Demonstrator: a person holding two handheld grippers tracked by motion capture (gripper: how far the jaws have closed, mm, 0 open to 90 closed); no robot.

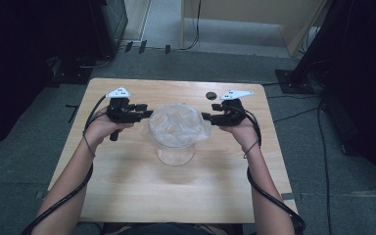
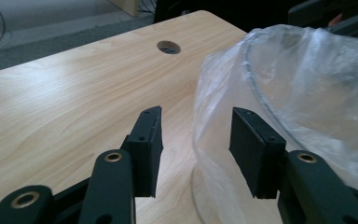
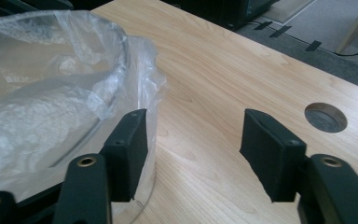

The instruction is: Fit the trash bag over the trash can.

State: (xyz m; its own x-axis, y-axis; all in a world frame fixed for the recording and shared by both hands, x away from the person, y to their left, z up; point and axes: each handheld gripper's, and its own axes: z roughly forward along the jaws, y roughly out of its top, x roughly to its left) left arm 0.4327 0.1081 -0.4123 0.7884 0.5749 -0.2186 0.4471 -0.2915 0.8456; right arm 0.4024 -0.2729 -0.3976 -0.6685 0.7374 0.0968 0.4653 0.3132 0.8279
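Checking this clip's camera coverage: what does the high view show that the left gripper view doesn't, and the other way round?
High view alone: both forearms, the left gripper and right gripper flanking the clear container, whose plastic bag liner is draped over the rim, plus the grey floor around the table.
Left gripper view alone: its pads seen close, standing apart beside the bag's outer fold, nothing pinched between them.
Both: the wooden table, its round cable hole, the container and the bag liner.
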